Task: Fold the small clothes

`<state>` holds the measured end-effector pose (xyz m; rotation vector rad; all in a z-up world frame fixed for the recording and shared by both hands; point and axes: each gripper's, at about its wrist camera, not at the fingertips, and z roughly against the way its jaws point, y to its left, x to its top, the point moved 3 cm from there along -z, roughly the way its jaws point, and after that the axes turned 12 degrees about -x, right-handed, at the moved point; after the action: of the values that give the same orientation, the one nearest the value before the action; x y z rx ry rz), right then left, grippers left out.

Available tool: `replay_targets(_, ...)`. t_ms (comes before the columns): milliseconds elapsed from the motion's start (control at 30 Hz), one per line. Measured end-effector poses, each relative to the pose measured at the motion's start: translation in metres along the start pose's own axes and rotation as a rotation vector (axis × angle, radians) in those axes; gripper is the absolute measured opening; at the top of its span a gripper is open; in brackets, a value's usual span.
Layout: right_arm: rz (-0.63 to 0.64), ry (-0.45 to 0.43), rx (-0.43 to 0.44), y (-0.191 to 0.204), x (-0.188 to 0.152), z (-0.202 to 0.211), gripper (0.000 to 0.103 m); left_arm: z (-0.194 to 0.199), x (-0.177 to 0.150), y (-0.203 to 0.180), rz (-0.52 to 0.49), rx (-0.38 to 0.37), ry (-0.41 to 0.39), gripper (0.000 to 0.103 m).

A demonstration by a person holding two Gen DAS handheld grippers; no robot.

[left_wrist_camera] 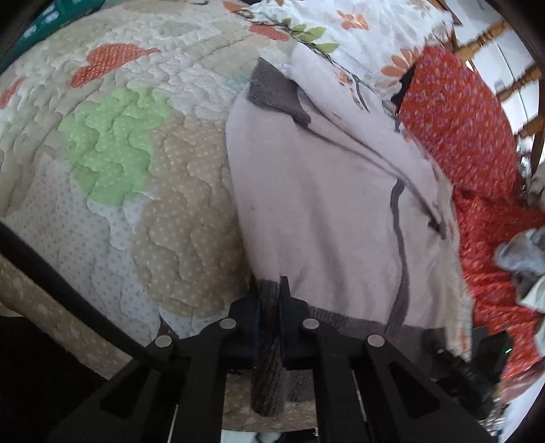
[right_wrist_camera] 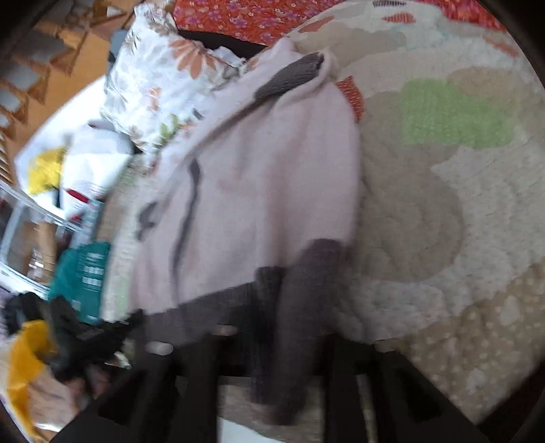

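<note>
Left gripper (left_wrist_camera: 270,300) clamping hem (left_wrist_camera: 340,320), right view blurred

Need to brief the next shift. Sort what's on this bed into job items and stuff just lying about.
Job:
- pale pink sweater with grey ribbed hem
- left gripper, shut on the hem
- right gripper, shut on the hem

Lying about:
- patchwork quilt
- floral pillow
- red flowered fabric
- teal packet
- yellow item
</note>
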<state>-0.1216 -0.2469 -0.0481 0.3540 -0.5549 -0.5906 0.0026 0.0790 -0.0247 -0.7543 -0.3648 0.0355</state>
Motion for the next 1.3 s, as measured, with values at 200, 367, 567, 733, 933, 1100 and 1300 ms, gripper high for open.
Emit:
replay_targets(200,-0.058,0.018,0.123,-0.004,-0.008,0.020,0.010,0.047,-0.007,-0.008,-0.043,-0.025,-0.056,0.007)
replay_targets(367,-0.047,0.066,0.191,-0.005,-0.039,0.044,0.010,0.079,-0.035,-0.019,-0.109,-0.024,-0.038,0.007)
replay_targets(567,0.008,0.112,0.152,-0.009,-0.069,0.050,0.010,0.085,-0.060,-0.010,-0.112,0.002,-0.014,0.007)
replay_targets(733,0.027,0.114,0.152,-0.003,-0.060,0.052,0.010,0.082,-0.044,-0.002,-0.050,-0.031,-0.021,0.007)
replay_targets(933,0.082,0.042,0.181,0.028,-0.008,0.064,0.010,0.069,0.015,-0.009,0.018,-0.103,-0.033,0.007)
replay_targets(1100,0.085,-0.054,0.174,0.053,0.060,0.062,0.010,0.043,0.094,-0.032,0.013,-0.110,-0.078,0.007)
replay_targets(1300,0.013,-0.090,0.204,0.074,0.137,0.028,0.011,0.004,0.168,-0.046,0.052,-0.121,-0.088,0.007)
